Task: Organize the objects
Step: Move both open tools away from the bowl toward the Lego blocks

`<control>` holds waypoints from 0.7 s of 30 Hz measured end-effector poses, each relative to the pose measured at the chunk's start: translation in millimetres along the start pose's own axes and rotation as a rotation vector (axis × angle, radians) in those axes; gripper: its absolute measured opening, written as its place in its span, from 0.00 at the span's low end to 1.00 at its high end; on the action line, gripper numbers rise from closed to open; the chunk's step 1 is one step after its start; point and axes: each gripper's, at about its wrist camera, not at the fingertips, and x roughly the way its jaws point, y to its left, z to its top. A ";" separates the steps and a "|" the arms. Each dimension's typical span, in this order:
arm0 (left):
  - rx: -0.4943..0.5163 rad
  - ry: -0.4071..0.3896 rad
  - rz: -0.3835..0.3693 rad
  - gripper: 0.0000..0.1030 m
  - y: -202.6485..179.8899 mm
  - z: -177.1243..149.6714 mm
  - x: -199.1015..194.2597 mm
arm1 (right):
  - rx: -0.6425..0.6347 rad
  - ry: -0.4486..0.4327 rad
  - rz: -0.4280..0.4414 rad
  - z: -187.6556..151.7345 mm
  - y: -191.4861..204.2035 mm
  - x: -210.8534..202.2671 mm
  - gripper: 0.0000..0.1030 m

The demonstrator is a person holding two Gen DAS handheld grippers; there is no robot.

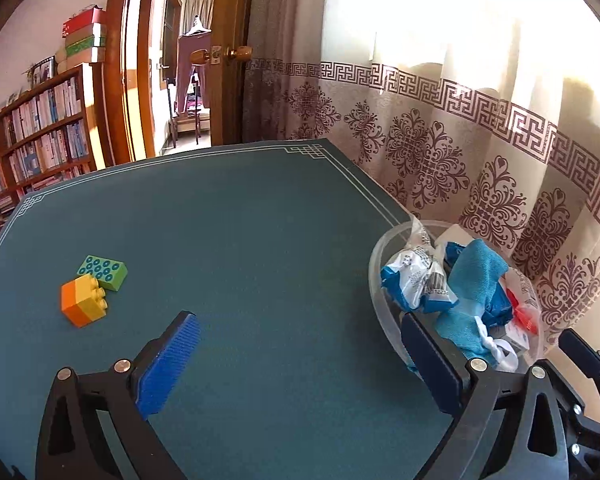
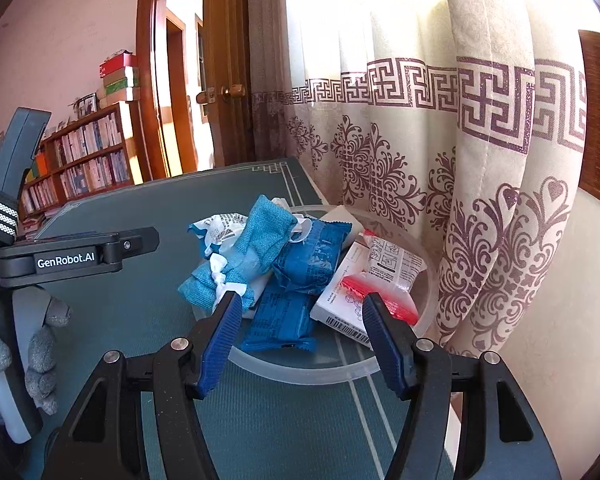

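Toy bricks on the table look light, rigid and slick; pinch the flat sides. Left gripper gapes empty; right gripper parted, holding nothing.

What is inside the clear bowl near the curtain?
The clear bowl holds a light blue cloth pouch, dark blue snack packets, a white-and-blue wrapper, and a white box under a red-and-white sachet. Anything beneath this pile is covered.
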 end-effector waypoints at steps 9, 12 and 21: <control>-0.009 -0.004 0.172 1.00 35.6 -6.4 1.3 | -0.063 0.016 0.065 -4.5 34.9 -1.3 0.70; -0.019 -0.009 0.196 1.00 46.6 -7.6 0.2 | -0.076 0.024 0.091 -5.3 45.9 1.9 0.70; -0.059 0.016 0.236 1.00 78.8 -11.5 5.7 | -0.107 0.061 0.166 -4.6 80.3 15.4 0.71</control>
